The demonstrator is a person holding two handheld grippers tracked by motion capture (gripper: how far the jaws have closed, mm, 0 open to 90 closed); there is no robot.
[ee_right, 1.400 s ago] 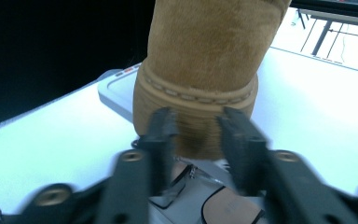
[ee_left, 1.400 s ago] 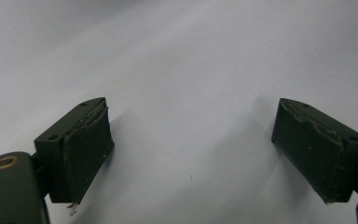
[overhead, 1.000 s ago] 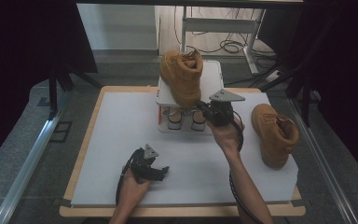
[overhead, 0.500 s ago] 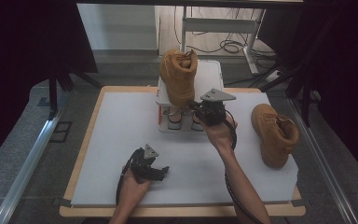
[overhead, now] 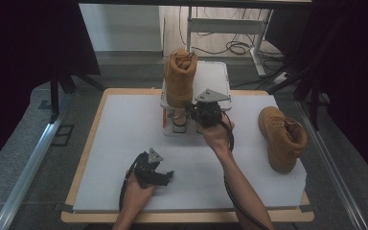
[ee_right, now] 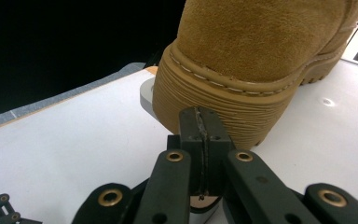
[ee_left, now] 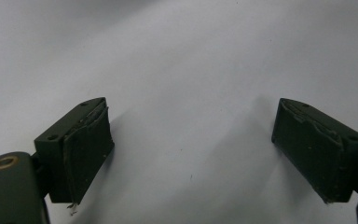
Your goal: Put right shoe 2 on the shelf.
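A tan suede boot (overhead: 179,79) stands upright on a white raised stand (overhead: 216,76) at the back middle of the table. My right gripper (overhead: 191,111) is shut with nothing between its jaws, at the boot's near lower edge. In the right gripper view its shut tips (ee_right: 200,119) sit against the ribbed heel sole of the boot (ee_right: 261,46), above the white platform (ee_right: 326,140). My left gripper (overhead: 166,176) rests low near the table's front, open. In the left gripper view (ee_left: 193,135) its jaws stand wide apart over the bare white surface.
A second tan boot (overhead: 281,139) lies on the right side of the white table mat (overhead: 120,139). The stand has legs and a lower level (overhead: 178,123) under its top. Dark curtains flank the table; cables lie on the floor behind.
My right gripper has moved left and slightly forward along the stand's front, up to the boot's heel. The left gripper has stayed still.
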